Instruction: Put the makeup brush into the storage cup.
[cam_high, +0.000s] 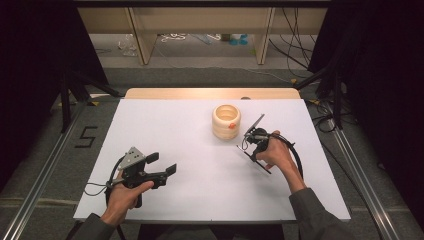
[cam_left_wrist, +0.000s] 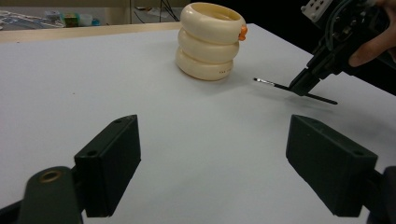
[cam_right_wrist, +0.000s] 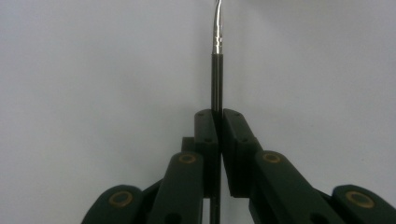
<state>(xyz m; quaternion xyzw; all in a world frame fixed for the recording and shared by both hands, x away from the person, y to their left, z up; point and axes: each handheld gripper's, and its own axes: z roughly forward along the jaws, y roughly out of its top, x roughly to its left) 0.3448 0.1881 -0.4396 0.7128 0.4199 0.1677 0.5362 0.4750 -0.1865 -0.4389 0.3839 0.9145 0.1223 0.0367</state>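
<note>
A thin black paintbrush (cam_right_wrist: 217, 70) with a silver ferrule is pinched between the pads of my right gripper (cam_right_wrist: 219, 116), which is shut on its handle. In the high view the right gripper (cam_high: 254, 156) points down at the brush (cam_high: 242, 149) right of the table's middle, low over the white surface. The brush (cam_left_wrist: 271, 84) juts out both sides of the right gripper (cam_left_wrist: 303, 87) in the left gripper view. A cream ringed holder (cam_high: 226, 121) with an orange bit on its rim stands just behind and to the left. My left gripper (cam_high: 162, 163) is open and holds nothing, at the front left.
The white tabletop (cam_high: 175, 125) has free room left of and in front of the holder (cam_left_wrist: 210, 42). Metal rails run along both sides of the table, with cables on the floor at the right and wooden furniture legs behind.
</note>
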